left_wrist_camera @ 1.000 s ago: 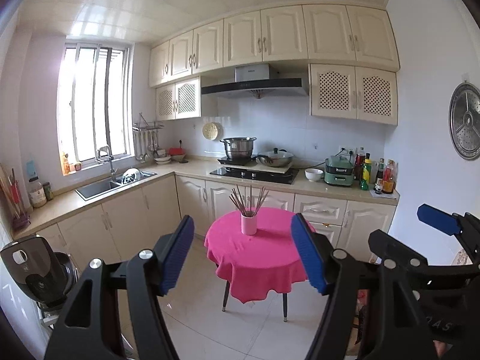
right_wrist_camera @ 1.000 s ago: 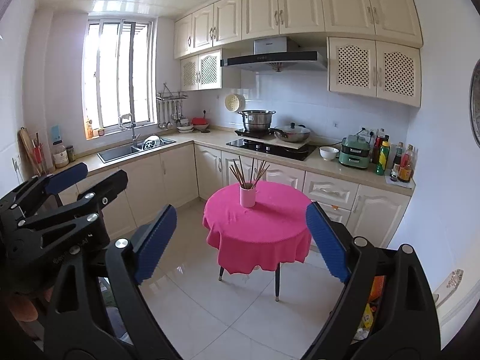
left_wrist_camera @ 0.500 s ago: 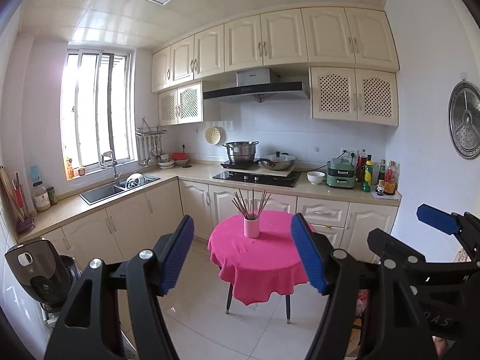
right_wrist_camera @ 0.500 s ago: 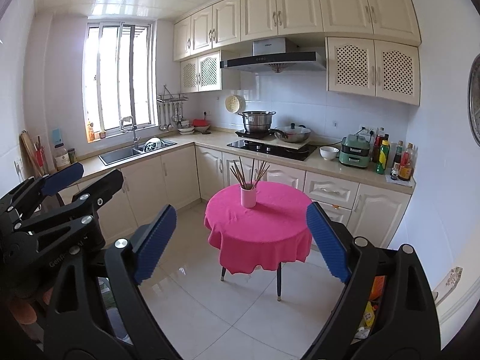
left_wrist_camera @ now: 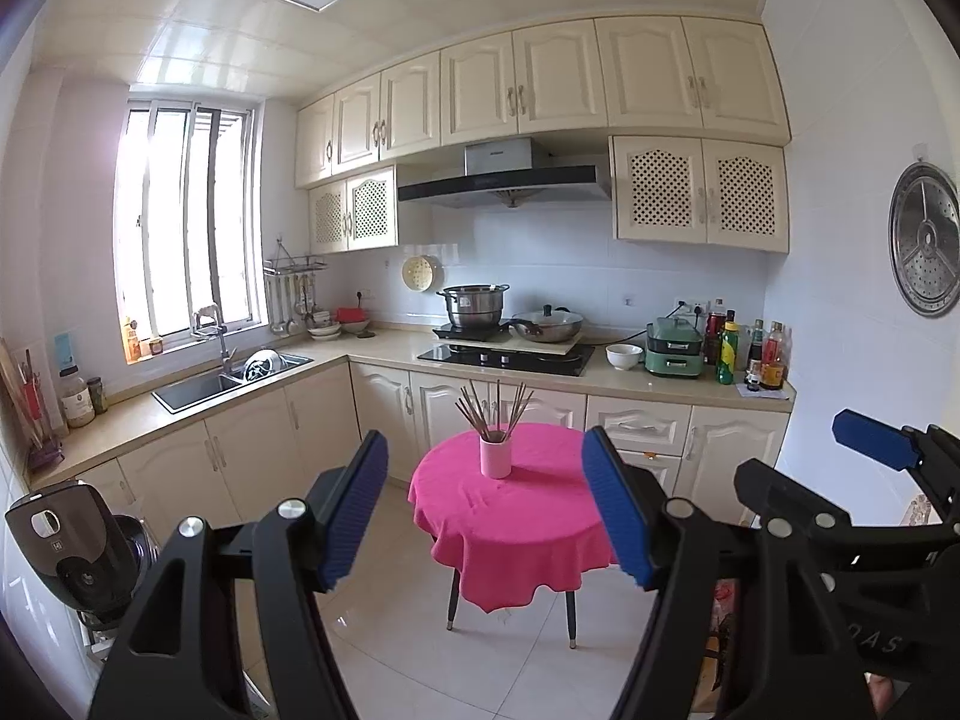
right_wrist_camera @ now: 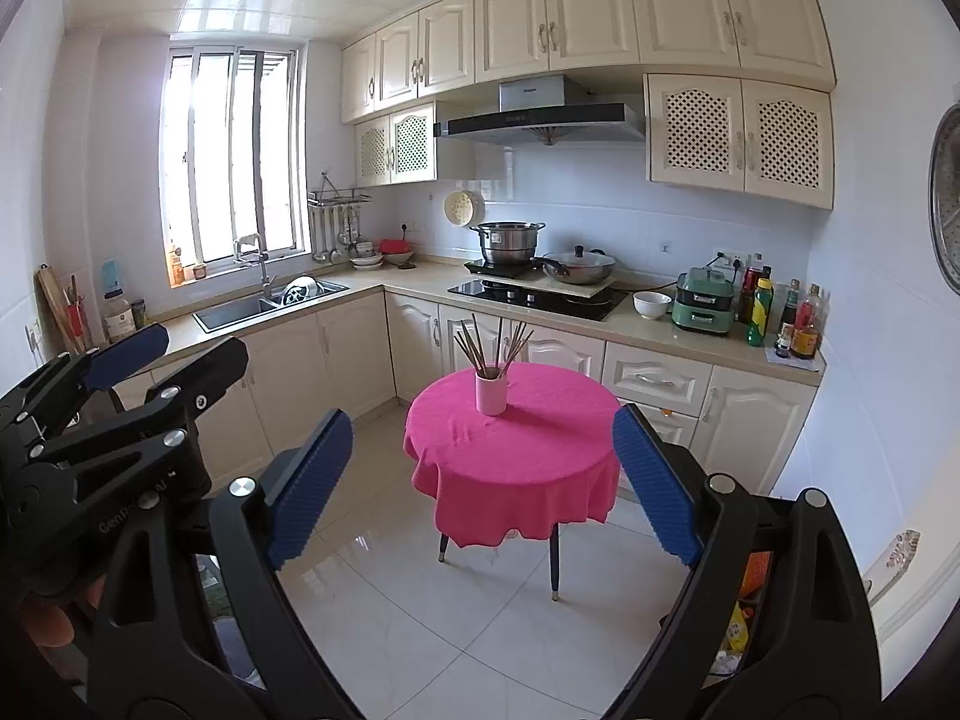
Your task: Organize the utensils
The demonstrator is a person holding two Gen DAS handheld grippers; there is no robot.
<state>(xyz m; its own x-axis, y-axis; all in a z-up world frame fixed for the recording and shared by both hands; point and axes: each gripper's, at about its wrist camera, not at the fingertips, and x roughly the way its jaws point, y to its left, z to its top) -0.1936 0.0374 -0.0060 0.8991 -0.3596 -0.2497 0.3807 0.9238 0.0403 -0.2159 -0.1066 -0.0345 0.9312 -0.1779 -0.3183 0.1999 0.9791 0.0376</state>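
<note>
A pink cup [left_wrist_camera: 495, 456] holding several brown chopsticks [left_wrist_camera: 491, 407] stands on a small round table with a pink cloth [left_wrist_camera: 510, 516] in the middle of the kitchen floor. It also shows in the right wrist view [right_wrist_camera: 491, 393]. My left gripper [left_wrist_camera: 485, 510] is open and empty, well short of the table. My right gripper [right_wrist_camera: 480, 480] is open and empty, also far from the table. The right gripper also shows at the right of the left wrist view [left_wrist_camera: 870, 450], and the left gripper at the left of the right wrist view [right_wrist_camera: 126, 354].
An L-shaped counter [left_wrist_camera: 630, 375] runs behind the table with a sink [left_wrist_camera: 198, 387], a hob with a pot [left_wrist_camera: 474, 303] and a pan [left_wrist_camera: 546, 324], a white bowl [left_wrist_camera: 624, 355], a green cooker and bottles [left_wrist_camera: 729, 354]. A black appliance [left_wrist_camera: 72, 552] stands at the left. White tiled floor [right_wrist_camera: 480, 612] lies before the table.
Both views have tilted up a little, so the table and cup sit lower in the frames. Both grippers stay open and empty.
</note>
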